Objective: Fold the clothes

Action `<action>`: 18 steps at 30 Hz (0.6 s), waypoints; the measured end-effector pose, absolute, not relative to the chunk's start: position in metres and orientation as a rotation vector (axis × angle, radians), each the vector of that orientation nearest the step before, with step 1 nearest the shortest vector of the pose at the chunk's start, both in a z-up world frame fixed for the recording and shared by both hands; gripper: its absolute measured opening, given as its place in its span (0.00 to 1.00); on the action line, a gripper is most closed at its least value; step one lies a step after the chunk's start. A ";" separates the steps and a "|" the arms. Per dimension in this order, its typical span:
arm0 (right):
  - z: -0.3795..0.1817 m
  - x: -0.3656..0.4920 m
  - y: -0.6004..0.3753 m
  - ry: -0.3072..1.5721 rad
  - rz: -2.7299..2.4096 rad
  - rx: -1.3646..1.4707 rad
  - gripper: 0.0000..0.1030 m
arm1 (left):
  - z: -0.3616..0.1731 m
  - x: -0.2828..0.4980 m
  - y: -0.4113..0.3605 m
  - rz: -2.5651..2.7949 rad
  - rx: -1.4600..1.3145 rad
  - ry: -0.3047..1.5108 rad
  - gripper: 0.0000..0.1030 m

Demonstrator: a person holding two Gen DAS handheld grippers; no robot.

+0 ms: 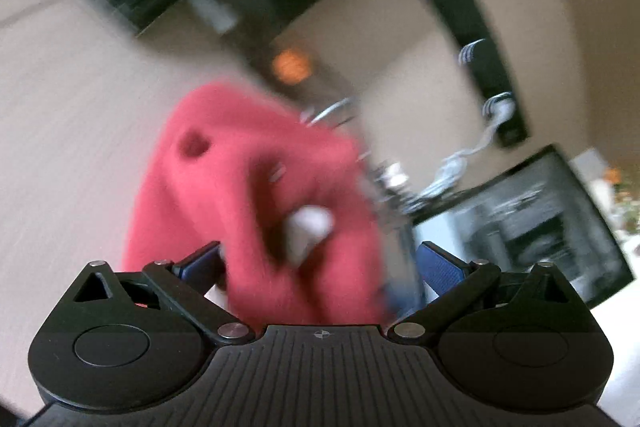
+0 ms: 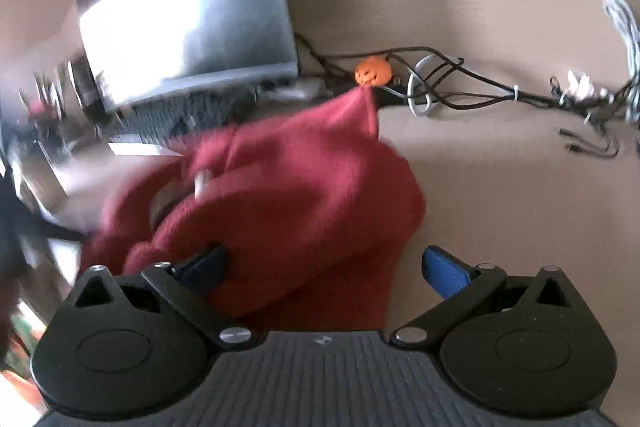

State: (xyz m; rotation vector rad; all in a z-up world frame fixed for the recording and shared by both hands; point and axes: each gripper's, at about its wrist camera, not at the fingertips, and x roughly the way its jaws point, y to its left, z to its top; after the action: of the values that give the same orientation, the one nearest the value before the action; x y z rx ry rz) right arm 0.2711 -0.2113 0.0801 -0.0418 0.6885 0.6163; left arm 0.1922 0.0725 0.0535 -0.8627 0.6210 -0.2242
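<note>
A red fleece garment [image 1: 256, 195] fills the middle of the blurred left wrist view, bunched between my left gripper's [image 1: 320, 263] spread blue fingers [image 1: 440, 267]. A white tag [image 1: 308, 231] shows on it. In the right wrist view the same red garment [image 2: 288, 203] lies crumpled on the tan table [image 2: 500, 187], between my right gripper's [image 2: 324, 267] wide-apart fingers [image 2: 444, 271]. Its left finger is partly covered by cloth. Both grippers stand open; neither pinches the cloth visibly.
A laptop [image 2: 188, 27] stands at the back left in the right wrist view. Tangled cables [image 2: 460, 83] and a small orange pumpkin figure [image 2: 373, 70] lie behind the garment. A monitor [image 1: 532, 223] and a dark strip [image 1: 468, 39] show at right in the left wrist view.
</note>
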 end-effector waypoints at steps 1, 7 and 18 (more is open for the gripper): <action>0.078 0.267 -0.208 0.669 0.611 -0.055 1.00 | 0.063 0.196 0.074 -0.231 -0.836 0.595 1.00; 0.089 0.279 -0.222 0.700 0.686 -0.061 1.00 | 0.083 0.198 0.068 -0.110 -0.602 0.617 1.00; 0.055 0.283 -0.233 0.757 0.607 -0.114 1.00 | 0.028 0.190 0.028 -0.156 -0.469 0.806 1.00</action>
State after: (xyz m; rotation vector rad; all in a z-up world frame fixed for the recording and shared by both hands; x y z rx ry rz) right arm 0.2835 -0.2327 0.0550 -0.1140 0.7568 0.6069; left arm 0.1903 0.0276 0.0280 -0.4695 0.8057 -0.1560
